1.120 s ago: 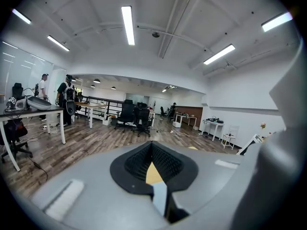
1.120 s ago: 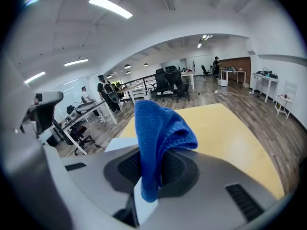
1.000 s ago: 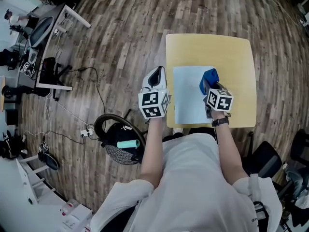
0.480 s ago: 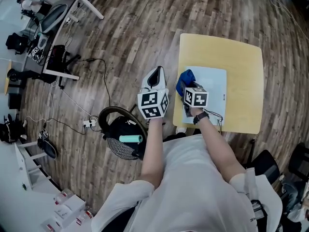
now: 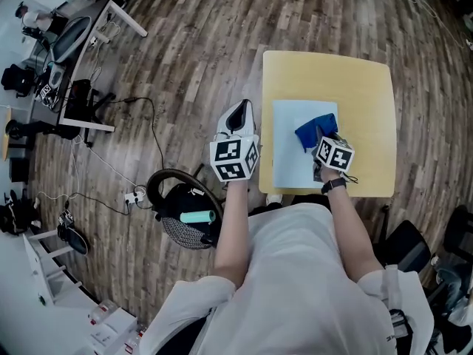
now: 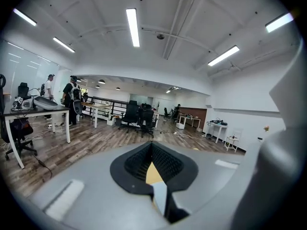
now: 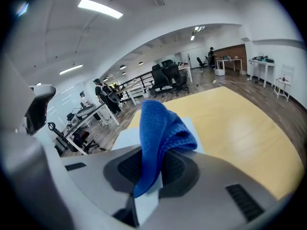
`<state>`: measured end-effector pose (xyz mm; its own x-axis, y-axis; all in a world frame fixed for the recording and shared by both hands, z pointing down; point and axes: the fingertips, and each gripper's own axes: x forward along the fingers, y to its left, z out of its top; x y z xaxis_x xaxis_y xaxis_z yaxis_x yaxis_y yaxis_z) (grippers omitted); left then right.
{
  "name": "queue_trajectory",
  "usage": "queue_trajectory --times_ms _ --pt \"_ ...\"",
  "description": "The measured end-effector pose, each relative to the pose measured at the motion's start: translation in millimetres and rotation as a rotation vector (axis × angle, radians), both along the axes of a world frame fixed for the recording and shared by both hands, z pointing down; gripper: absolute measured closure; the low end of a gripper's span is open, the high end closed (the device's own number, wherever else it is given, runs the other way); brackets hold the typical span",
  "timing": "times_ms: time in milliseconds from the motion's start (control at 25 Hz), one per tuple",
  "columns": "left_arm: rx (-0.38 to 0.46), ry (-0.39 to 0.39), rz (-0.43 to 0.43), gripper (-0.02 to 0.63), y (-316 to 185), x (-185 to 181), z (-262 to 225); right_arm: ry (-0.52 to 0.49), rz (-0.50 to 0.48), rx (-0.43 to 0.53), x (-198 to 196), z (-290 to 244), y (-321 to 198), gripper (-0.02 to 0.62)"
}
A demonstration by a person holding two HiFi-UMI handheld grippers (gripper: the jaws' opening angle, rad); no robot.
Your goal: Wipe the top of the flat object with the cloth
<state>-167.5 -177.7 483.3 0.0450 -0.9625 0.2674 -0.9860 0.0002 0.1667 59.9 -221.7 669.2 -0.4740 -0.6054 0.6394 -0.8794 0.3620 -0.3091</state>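
Cloth (image 5: 315,130) tight between R gripper (image 5: 319,140) fingers, over pale flat sheet (image 5: 288,161); L gripper (image 5: 238,112) fingers together, empty, beside table (image 5: 362,87)

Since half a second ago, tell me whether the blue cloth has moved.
Yes. The cloth has gone rightward, from the sheet's left edge to its right half.

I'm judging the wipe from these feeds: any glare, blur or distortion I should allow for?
Head view: sharp and evenly lit, edges bent by the wide lens, pale sheen on the floor. Right gripper view: cloth crisp, soft glare on the table, dark corners. Left gripper view: foreground soft, ceiling lights bright.
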Motion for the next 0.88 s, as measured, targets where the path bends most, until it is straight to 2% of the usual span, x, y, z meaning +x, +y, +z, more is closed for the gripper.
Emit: queue_trajectory --times_ms 280,400,520,680,880 --pt "0.016 -0.011 0.099 0.597 -12.2 43.1 -3.5 0.095 0.163 0.009 81.1 3.1 -3.0 0.541" --pt "0.02 -0.012 0.116 0.597 -15.2 50.2 -6.4 0.143 0.208 0.015 107.9 3.5 -3.4 0.541" --pt "0.025 -0.011 0.118 0.597 -15.1 50.4 -8.9 0.149 0.242 0.016 123.2 1.6 -2.9 0.541" --pt "0.026 -0.011 0.111 0.597 -13.2 47.8 -10.9 0.09 0.227 0.025 107.8 -13.2 -1.1 0.541" --pt "0.026 -0.007 0.09 0.597 -7.2 39.3 -10.5 -0.031 0.066 0.064 27.8 -40.7 12.2 0.541"
